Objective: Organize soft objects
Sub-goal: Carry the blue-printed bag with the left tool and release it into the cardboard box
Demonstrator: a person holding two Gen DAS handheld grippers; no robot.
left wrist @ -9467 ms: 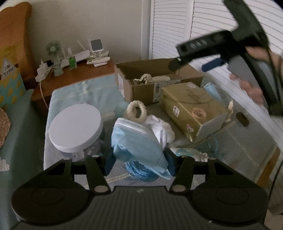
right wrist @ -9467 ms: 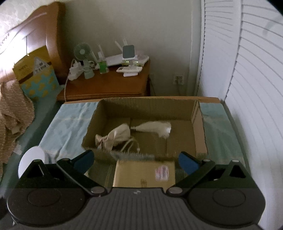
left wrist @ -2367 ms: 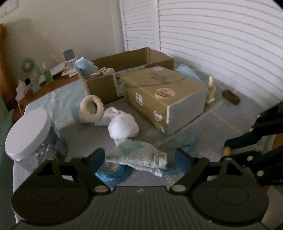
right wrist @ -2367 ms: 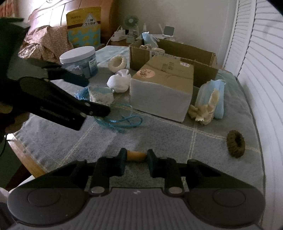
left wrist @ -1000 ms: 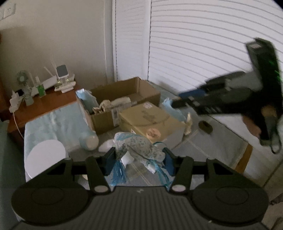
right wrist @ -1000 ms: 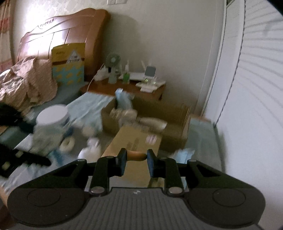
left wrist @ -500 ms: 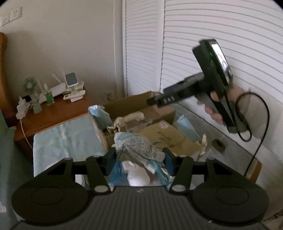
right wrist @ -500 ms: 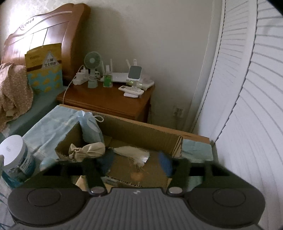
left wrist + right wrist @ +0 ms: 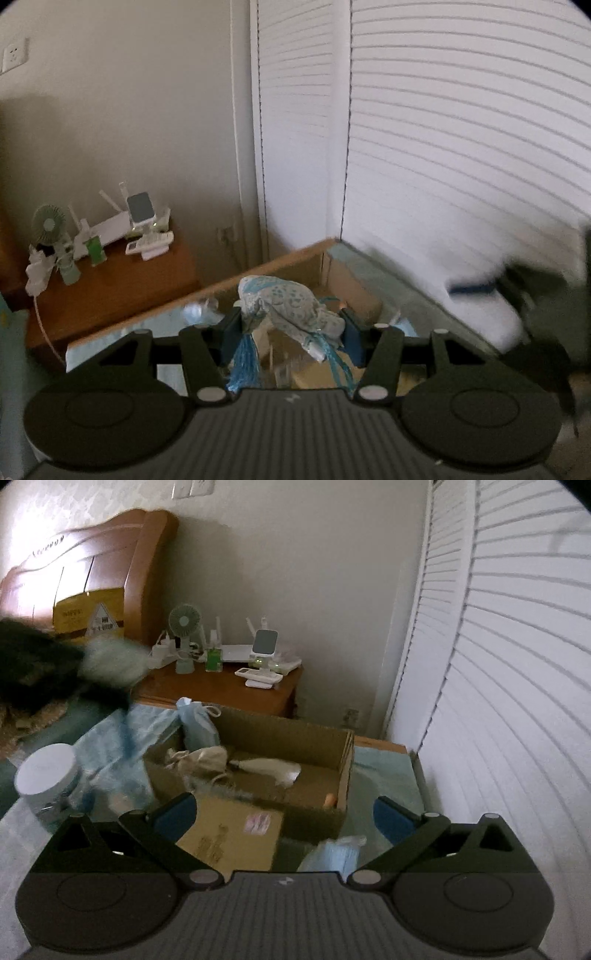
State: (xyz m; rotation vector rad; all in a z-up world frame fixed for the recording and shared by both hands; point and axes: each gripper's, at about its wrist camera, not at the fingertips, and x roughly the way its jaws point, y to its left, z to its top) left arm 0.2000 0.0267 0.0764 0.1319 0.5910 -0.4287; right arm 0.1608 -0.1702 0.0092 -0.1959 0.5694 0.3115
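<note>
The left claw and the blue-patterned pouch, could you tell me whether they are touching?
Touching: the left wrist view shows the left claw with both pads pressed against the blue-patterned pouch.

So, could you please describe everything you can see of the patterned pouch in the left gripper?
The patterned pouch looks like soft, crumpled fabric, pale white with a small blue-green print. It is bunched at its left end, where a bright blue tassel hangs down; blue cords trail from its right end. It lies roughly crosswise between the jaws of the left gripper, whose blue pads press it from both sides, so it is held off the surfaces below. It sits in front of the open cardboard box, touching nothing else visible.
</note>
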